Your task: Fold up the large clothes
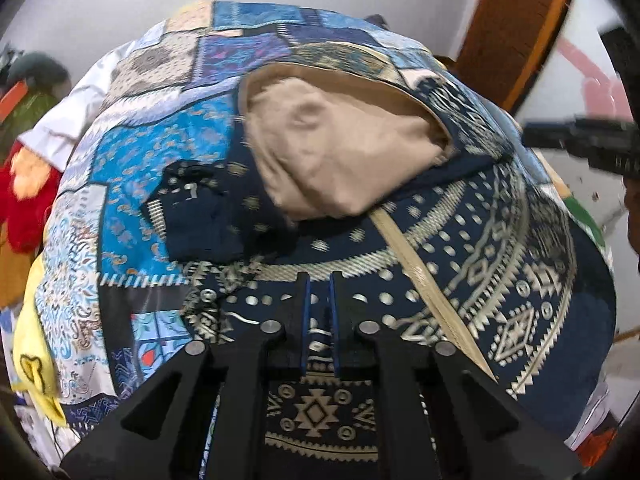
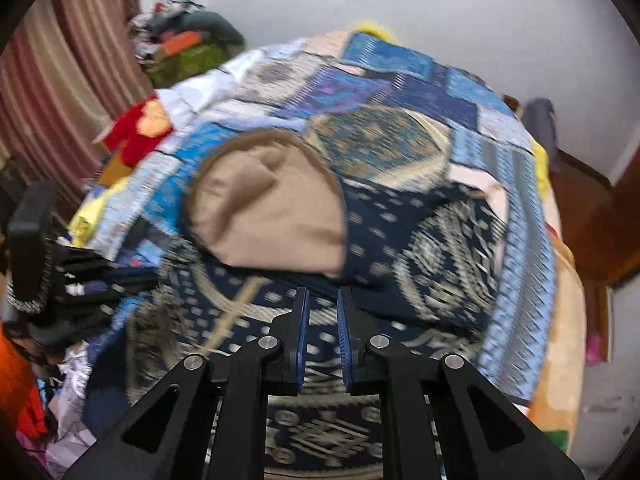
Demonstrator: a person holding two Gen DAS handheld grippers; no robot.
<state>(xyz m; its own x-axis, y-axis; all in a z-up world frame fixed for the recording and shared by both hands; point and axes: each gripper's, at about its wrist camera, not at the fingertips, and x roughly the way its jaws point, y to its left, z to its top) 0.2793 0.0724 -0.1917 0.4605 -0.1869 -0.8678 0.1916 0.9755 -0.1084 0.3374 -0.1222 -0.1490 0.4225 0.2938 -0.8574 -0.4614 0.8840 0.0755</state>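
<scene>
While the navy garment [image 1: 472, 264] with cream woven geometric motifs and soft tan lining [image 1: 340, 152] lies rumpled on the blue patchwork bedspread [image 1: 160, 148], the left gripper [image 1: 319, 284] and right gripper [image 2: 322, 300] hover over it, jaws narrowly parted, gripping nothing.

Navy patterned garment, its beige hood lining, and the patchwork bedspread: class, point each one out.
Navy patterned garment [image 1: 480, 264], left wrist view, printed back panel.
Beige hood lining [image 2: 272, 216], right wrist view, middle of lining.
Patchwork bedspread [image 1: 136, 152], left wrist view, bright blue patch.
</scene>
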